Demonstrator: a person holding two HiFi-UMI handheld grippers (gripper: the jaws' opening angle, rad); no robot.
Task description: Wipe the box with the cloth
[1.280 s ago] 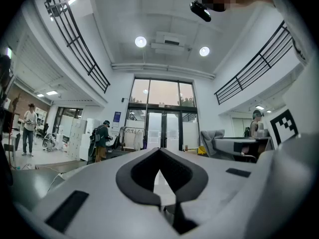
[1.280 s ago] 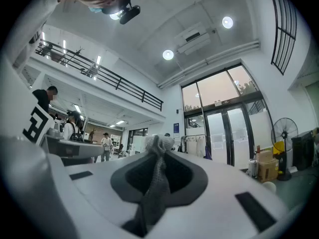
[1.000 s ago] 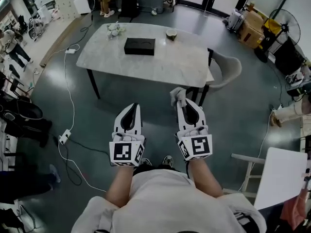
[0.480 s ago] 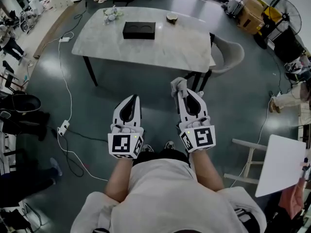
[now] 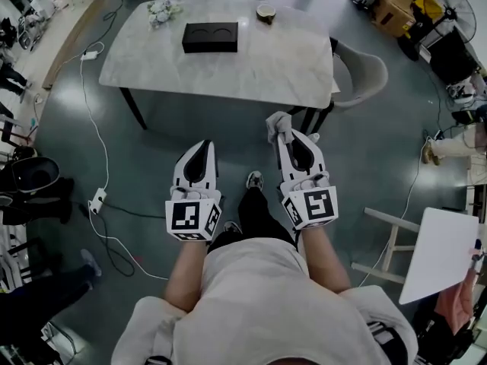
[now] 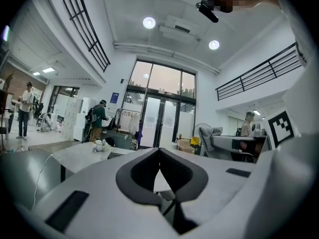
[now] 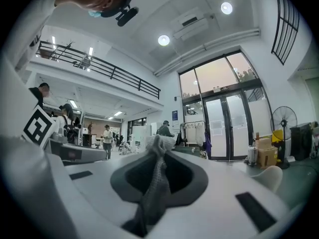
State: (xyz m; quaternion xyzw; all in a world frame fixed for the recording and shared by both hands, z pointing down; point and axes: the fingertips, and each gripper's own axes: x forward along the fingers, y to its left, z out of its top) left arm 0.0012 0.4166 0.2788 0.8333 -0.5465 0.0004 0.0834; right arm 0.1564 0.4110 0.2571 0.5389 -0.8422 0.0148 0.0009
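Fingers (image 7: 89,188) of the right gripper (image 5: 284,137) are clamped hard on the cloth (image 5: 277,123), a grey, knit-textured rag that runs up the seam between the dark pads and bunches into a soft tuft just past the tips. On the left gripper (image 5: 199,146), the fingers (image 6: 99,183) are pressed together on nothing: the pads meet in one clean line, empty. Both tools point out level in front of the person's waist, and the box (image 5: 210,37) is well apart from them, up ahead on the table (image 5: 259,78), toward its far side. It's a flat, matte black oblong with two round recesses in its top, lying between a crumpled white bundle (image 5: 160,10) and a small round bowl (image 5: 266,11). The tabletop looks like pale, smooth stone on thin dark legs, with a rounded grey chair (image 5: 364,73) at its right end. By my read this is the approach: the cloth is in hand and wiping has not begun. Next, the cloth tuft has to be carried across the open floor to the box's top face, perhaps with the free left gripper steadying that light-looking box.
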